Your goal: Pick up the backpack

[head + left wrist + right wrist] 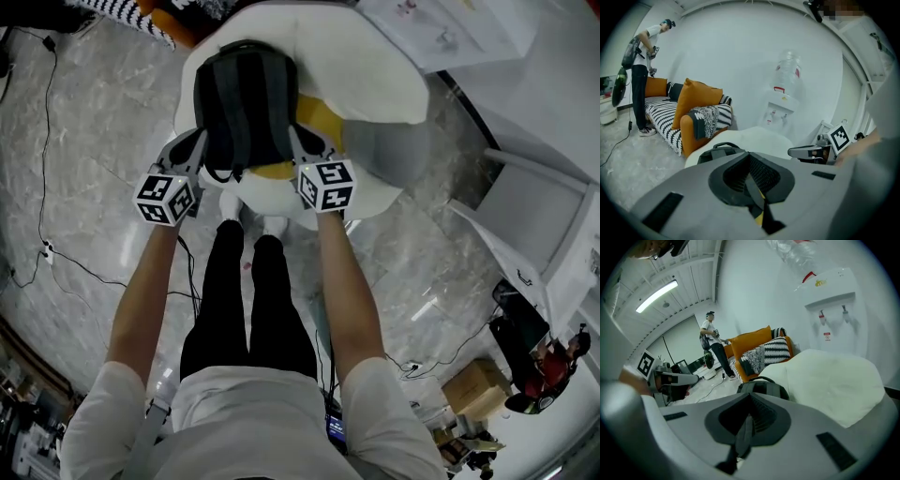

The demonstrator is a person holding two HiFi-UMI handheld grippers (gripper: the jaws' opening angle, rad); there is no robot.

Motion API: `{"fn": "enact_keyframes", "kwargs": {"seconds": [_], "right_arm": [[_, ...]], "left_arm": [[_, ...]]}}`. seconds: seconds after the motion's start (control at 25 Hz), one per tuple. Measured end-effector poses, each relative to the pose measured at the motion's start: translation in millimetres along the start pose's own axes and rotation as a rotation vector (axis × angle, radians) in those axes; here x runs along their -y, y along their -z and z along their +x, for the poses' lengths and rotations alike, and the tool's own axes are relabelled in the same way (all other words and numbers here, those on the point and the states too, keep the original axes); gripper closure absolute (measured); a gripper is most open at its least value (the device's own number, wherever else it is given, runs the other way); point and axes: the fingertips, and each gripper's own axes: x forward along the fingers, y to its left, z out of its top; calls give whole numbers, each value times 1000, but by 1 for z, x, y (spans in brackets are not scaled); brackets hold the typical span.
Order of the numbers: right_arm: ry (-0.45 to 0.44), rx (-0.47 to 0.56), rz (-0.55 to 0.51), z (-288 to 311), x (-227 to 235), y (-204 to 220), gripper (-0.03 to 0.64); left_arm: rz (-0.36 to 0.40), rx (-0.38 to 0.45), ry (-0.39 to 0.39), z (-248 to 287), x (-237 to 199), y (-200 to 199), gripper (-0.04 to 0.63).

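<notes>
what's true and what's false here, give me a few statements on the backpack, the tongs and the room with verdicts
1. The backpack lies on a white cushioned seat. True.
2. The left tongs stand wide open, clear of the backpack. False: they are shut on a backpack strap.
3. The right tongs grip the backpack as well. True.
4. The backpack is bright red. False: it is dark grey and black.
5. A water dispenser stands against the wall behind the seat. True.
</notes>
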Motion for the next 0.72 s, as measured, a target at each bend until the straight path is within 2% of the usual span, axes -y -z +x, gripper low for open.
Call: {"fn": "enact_keyframes", "kwargs": {"seconds": [0.4, 0.72], "right_arm": [[64, -8, 34, 53, 37, 42, 611], [83, -35, 30, 95, 53, 66, 609]], "left_arm": [[4, -36, 22, 71, -44, 46, 594], [-2, -87, 39, 111, -75, 78, 592]]}}
